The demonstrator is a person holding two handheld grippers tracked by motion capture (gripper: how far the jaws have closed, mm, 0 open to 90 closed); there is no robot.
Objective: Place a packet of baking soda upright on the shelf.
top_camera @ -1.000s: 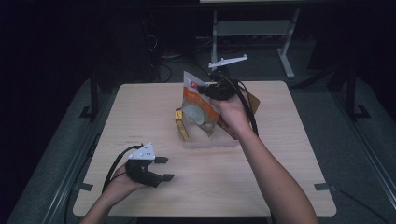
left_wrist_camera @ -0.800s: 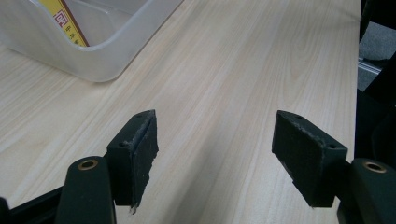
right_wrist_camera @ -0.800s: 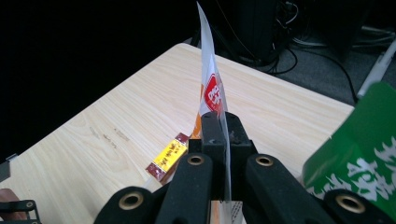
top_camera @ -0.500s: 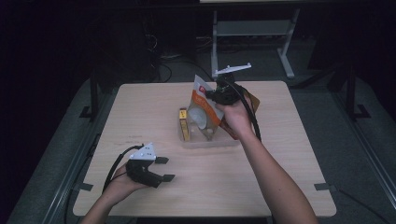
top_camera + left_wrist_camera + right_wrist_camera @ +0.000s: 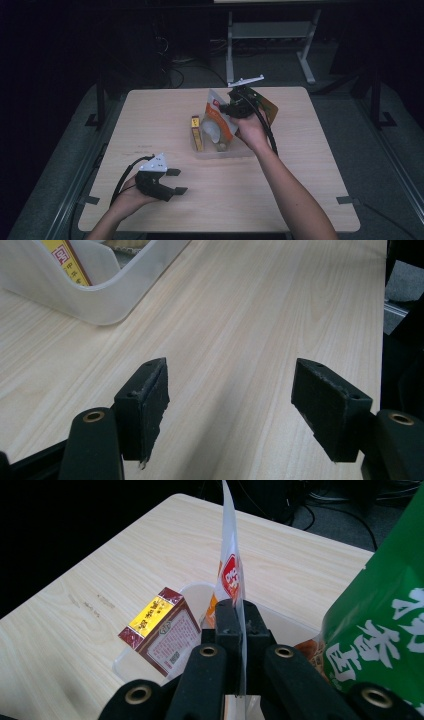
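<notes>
Snack bag (image 5: pixel 218 120): in the high view, we are holding it upright over the clear tub (image 5: pixel 222 151) mid-bench (image 5: pixel 150 120), right claw (image 5: pixel 231 107) pinching its edge.
Left claw (image 5: pixel 176 181): we are resting it spread near the bench's front edge.
Left gripper view: jaws standing apart over bare wood.
Right gripper view: jaws are clamping the bag's edge (image 5: pixel 231 575) beside a yellow-topped box (image 5: pixel 161 630).

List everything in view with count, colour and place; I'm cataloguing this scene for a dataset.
Table: one, light wood, centre.
Bin: one, translucent plastic, mid-table.
Box: one, maroon and yellow, standing in the bin's left part.
Snack bag: one, orange and white, upright over the bin, clamped at its edge.
Green bag: one, green with white lettering, beside the bin, behind the right gripper.
Metal stand: one, grey, on the floor beyond the table.
Left gripper: black, open, near table's front-left.
Right gripper: black, shut on the snack bag.
</notes>
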